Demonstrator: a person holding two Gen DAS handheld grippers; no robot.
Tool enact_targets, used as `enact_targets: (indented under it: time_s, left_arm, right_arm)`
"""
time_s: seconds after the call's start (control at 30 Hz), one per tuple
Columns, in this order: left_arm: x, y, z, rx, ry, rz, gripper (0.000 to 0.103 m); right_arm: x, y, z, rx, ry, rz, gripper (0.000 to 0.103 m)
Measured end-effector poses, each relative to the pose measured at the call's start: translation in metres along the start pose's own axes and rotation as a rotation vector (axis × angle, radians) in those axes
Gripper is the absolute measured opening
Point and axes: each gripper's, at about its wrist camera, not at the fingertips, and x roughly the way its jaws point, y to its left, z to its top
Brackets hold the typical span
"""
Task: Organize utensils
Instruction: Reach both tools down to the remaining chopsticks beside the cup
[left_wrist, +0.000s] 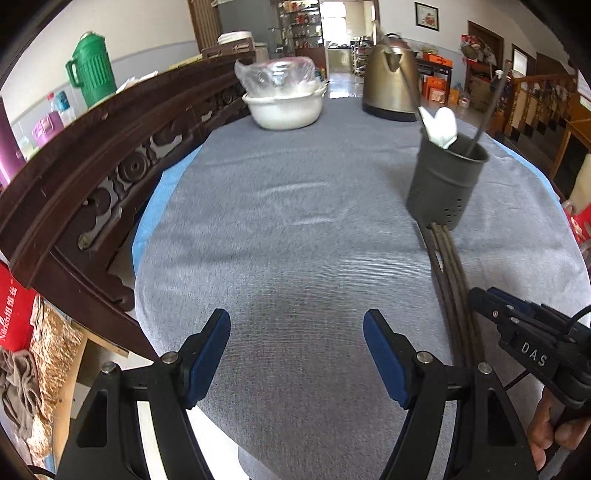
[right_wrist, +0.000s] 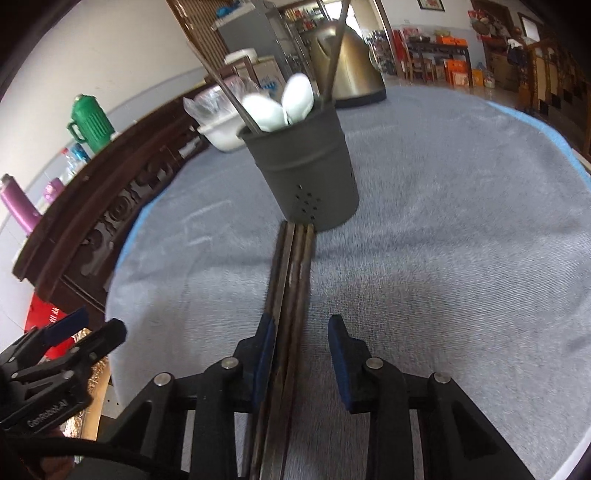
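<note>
My right gripper (right_wrist: 301, 343) stands narrow around a bundle of dark chopsticks (right_wrist: 291, 273) lying on the grey cloth (right_wrist: 443, 240); the left pad touches them, the right pad stands clear. My left gripper (left_wrist: 295, 354) gapes wide over bare cloth. The chopstick tips touch the grey utensil holder (right_wrist: 306, 170), which holds white spoons (right_wrist: 280, 103).
</note>
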Motion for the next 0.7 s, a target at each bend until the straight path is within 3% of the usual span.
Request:
enact_targets:
  time_s: [0.4, 0.6, 0.7]
  left_arm:
    - [0.019, -0.025, 0.016, 0.017, 0.034, -0.090, 0.075]
    - [0.034, -0.050, 0.023, 0.047, 0.081, -0.130, 0.075]
    - [0.035, -0.060, 0.022, 0.044, 0.100, -0.166, 0.075]
  right_arm:
    - [0.005, 0.000, -0.003, -0.069, 0.014, -0.107, 0.023]
    - [-0.002, -0.016, -0.001, -0.047, 0.024, -0.103, 0.023]
    - [-0.006, -0.028, 0.000, -0.024, 0.045, -0.038, 0.023]
